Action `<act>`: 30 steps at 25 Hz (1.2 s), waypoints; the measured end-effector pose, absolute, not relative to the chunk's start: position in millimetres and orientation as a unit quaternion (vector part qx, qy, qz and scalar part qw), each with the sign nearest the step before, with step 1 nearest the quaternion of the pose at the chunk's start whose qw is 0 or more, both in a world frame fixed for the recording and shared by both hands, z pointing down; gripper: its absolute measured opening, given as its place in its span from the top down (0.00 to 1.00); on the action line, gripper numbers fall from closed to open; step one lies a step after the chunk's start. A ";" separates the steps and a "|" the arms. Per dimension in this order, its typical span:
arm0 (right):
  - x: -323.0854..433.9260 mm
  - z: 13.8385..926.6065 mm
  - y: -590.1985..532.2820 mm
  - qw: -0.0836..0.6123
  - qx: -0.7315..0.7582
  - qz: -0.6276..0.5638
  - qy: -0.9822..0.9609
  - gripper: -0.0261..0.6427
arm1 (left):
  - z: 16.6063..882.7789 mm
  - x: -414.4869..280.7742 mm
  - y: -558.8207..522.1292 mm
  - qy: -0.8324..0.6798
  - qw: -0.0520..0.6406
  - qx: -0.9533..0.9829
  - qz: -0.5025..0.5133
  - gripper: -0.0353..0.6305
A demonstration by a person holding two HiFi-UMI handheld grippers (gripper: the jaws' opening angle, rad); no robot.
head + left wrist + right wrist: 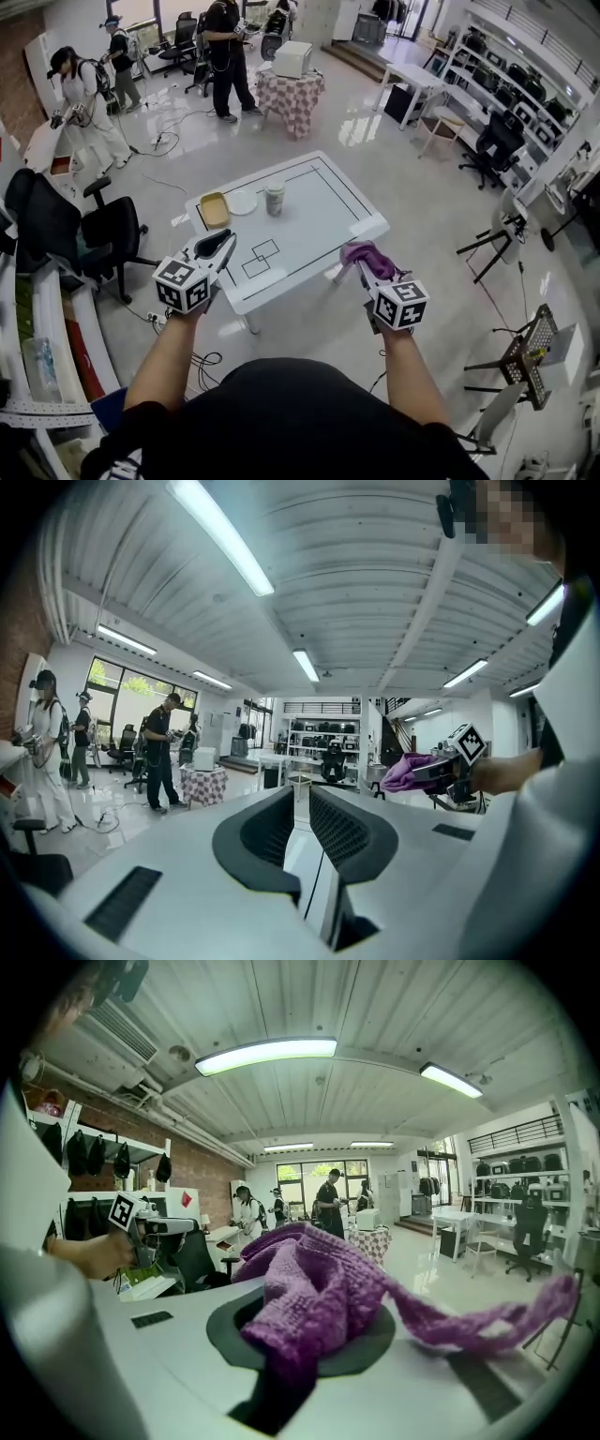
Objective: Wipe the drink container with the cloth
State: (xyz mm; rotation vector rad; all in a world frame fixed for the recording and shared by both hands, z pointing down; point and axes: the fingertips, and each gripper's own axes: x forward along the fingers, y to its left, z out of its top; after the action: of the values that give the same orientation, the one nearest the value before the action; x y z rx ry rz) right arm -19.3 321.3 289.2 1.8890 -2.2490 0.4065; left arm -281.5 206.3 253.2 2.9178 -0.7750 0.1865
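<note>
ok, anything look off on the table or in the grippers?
Nothing stands out. The drink container stands upright on the table beside a plate and a tray, no spill visible. The purple cloth is bunched in the right gripper, one end trailing loose. The left gripper is empty, jaws a narrow gap apart.

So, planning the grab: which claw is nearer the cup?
Left. The left claw is over the table's near left corner, closer to the cup; the right claw, gripping the cloth, is off the near right edge.
</note>
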 end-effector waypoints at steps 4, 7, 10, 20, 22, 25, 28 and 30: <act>-32.9 293.1 281.8 0.086 0.639 0.140 -0.752 0.84 | 255.6 -294.1 167.4 -0.252 0.059 0.964 0.062 0.84; -42.6 297.0 257.6 0.087 0.642 0.138 -0.749 0.84 | 261.4 -303.5 145.6 -0.247 0.059 0.965 0.064 0.84; -51.8 299.0 233.6 0.089 0.644 0.134 -0.748 0.85 | 268.2 -314.1 126.4 -0.245 0.063 0.965 0.066 0.84; -62.1 307.6 181.6 0.097 0.635 0.138 -0.754 0.85 | 286.0 -327.9 80.8 -0.265 0.083 0.957 0.079 0.88; -56.9 313.2 169.7 0.102 0.637 0.141 -0.751 0.85 | 288.7 -324.3 73.3 -0.265 0.084 0.957 0.081 0.88; -47.7 328.1 150.8 0.102 0.636 0.152 -0.750 0.85 | 296.2 -321.0 62.7 -0.270 0.083 0.955 0.086 0.88; -38.4 339.0 129.4 0.102 0.626 0.157 -0.757 0.85 | 302.1 -319.3 49.3 -0.285 0.081 0.951 0.092 0.88; -30.5 345.4 110.7 0.104 0.617 0.159 -0.764 0.85 | 305.1 -316.7 37.0 -0.298 0.081 0.946 0.096 0.88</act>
State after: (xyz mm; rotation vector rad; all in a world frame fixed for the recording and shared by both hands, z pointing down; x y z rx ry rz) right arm -30.5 110.7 345.4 1.8198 -2.2512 0.4683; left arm -316.7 37.0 305.1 2.8292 -0.8906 0.2856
